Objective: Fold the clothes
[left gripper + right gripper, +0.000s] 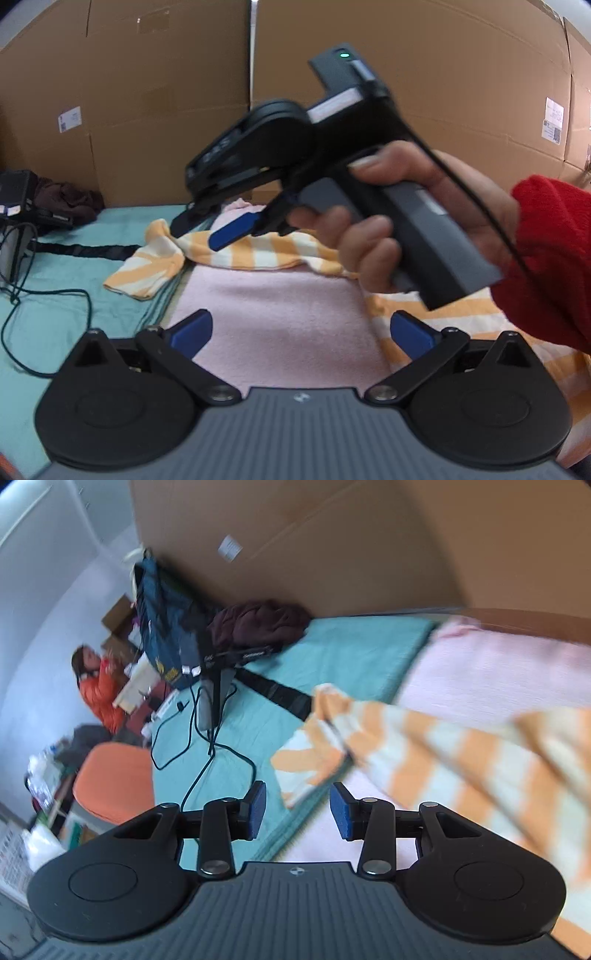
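Both grippers empty, left gripper (301, 328) spread wide, right gripper (297, 814) parted, above the orange-and-white striped cloth garment (255, 254) lying rumpled across the pink fleece blanket (280, 317) beside the teal sheet (332, 653).

Two handheld grippers are at work over a bed: the left gripper (301, 330), its two blue-padded fingers spread wide, and the right gripper (297, 810), likewise with two fingers parted. One orange-and-white striped garment (255, 254) lies on one pink towel (277, 314), itself laid beside one teal sheet (74, 266). One hand (399, 221) in one red sleeve (550, 258) grips the right tool. One dark maroon garment (258, 624) sits bunched near one navy bag (162, 624). Two white labels (69, 119) (554, 120) mark the cardboard sheets behind. One person in an orange jacket (99, 690) is visible, blurred, beside one orange seat (114, 779).
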`<action>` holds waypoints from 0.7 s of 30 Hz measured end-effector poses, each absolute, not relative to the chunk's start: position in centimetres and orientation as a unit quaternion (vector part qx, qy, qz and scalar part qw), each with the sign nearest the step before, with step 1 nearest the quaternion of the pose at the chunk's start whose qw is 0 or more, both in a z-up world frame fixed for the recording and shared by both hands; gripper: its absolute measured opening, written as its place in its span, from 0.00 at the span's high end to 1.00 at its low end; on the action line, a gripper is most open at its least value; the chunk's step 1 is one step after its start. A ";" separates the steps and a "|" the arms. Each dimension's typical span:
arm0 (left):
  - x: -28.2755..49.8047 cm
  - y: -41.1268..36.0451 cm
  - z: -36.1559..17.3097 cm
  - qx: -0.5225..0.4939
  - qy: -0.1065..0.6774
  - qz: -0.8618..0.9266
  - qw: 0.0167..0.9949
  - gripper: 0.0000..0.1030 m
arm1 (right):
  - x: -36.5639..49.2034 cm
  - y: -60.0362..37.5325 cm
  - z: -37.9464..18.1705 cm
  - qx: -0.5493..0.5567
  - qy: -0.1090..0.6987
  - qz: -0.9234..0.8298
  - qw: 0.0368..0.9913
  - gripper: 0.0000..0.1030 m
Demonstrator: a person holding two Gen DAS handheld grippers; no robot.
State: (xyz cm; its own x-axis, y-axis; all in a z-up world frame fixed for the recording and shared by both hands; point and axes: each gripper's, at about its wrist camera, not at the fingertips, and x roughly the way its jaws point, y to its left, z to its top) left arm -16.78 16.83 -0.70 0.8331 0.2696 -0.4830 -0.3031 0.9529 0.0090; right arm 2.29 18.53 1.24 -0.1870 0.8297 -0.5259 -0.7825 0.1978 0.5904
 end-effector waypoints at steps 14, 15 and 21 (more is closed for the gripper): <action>-21.3 25.8 -0.4 -0.050 0.224 0.213 0.950 0.01 | 1.5 25.6 -0.8 -0.131 0.340 0.664 0.653 0.92; -20.7 27.3 -0.1 -0.069 0.216 0.200 0.953 0.01 | 2.1 25.5 -0.8 -0.112 0.357 0.667 0.644 0.92; -15.9 37.6 0.3 -0.238 0.201 0.133 0.941 0.01 | 6.1 24.7 -1.1 0.006 0.452 0.677 0.581 0.87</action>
